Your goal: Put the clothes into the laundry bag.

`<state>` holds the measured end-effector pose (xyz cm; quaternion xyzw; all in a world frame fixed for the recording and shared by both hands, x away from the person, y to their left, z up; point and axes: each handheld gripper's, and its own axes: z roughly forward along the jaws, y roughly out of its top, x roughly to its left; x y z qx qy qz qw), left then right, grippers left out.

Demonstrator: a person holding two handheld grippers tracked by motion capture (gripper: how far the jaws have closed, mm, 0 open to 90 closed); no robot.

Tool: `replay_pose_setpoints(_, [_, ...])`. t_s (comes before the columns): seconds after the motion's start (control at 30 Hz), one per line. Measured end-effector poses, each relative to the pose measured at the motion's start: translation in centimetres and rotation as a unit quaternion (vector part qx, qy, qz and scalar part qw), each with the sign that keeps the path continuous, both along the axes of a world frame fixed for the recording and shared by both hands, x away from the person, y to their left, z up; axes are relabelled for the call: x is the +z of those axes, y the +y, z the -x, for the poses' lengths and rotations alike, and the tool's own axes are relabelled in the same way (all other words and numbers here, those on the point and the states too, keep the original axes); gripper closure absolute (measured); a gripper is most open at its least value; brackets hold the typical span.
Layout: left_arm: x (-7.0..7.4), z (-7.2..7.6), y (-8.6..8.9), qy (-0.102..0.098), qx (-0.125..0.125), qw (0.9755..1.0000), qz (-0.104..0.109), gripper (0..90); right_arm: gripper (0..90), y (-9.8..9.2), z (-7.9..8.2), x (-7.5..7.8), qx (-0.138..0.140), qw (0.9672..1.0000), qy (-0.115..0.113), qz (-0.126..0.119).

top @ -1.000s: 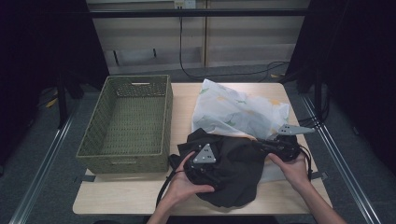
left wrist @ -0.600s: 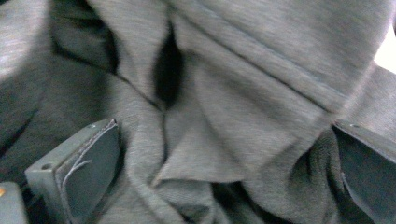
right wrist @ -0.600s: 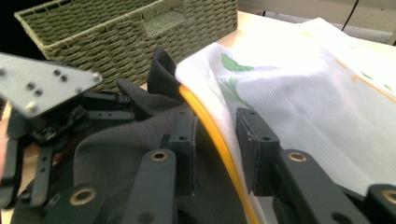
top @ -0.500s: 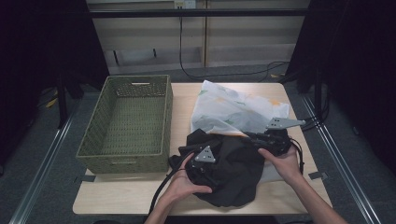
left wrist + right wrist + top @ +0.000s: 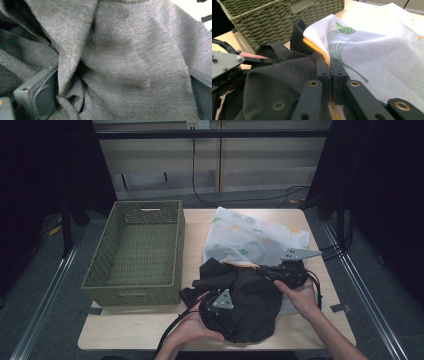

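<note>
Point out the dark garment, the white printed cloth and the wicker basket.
dark garment (image 5: 250,305): high view, middle of its bunched fabric.
white printed cloth (image 5: 250,237): high view, its flat upper part.
wicker basket (image 5: 100,270): high view, its left rim.

Lower edge of the white patterned cloth (image 5: 255,240) hidden under the dark garment (image 5: 250,302), both forearms cut off at the frame's bottom edge, table (image 5: 195,232) front partly covered.

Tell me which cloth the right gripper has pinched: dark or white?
The white leaf-print cloth: its yellow-lined edge sits between the right gripper's shut fingers. The dark grey garment lies in front, under the left gripper.
</note>
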<state>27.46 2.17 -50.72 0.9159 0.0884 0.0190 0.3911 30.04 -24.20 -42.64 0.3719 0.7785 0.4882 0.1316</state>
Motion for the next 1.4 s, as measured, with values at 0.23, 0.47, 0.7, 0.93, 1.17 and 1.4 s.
replay_pose_setpoints(0.23, [0.3, -1.1, 1.4, 0.011, 0.045, 0.9985, 0.028, 50.1, 88.4, 0.1, 0.1, 0.3, 0.0, 1.0, -0.001, -0.001])
replay_pose_setpoints(0.47, [0.9, -1.9, 2.0, 0.044, 0.076, 0.9923, 0.088, 74.6, 88.5, 0.4, 0.2, 0.8, 0.007, 0.9999, -0.004, -0.008])
replay_pose_setpoints(0.7, [2.8, -2.7, 1.7, 0.05, 0.102, 0.9821, 0.151, 76.0, 88.7, 1.4, 1.1, 2.2, 0.032, 0.9991, -0.017, -0.023])
replay_pose_setpoints(0.93, [3.7, -3.9, -0.9, 0.026, 0.13, 0.9791, 0.154, 76.3, 88.7, 2.0, 2.1, 4.1, 0.048, 0.9972, -0.041, -0.041])
replay_pose_setpoints(1.17, [6.7, -4.8, -0.9, 0.015, 0.164, 0.9615, 0.22, 76.8, 88.8, 1.0, 2.5, 5.3, 0.042, 0.9958, -0.056, -0.059])
replay_pose_setpoints(1.4, [10.0, -5.0, 0.0, -0.017, 0.184, 0.9511, 0.248, 77.0, 88.4, 1.1, 2.6, 5.7, 0.045, 0.9945, -0.06, -0.073])
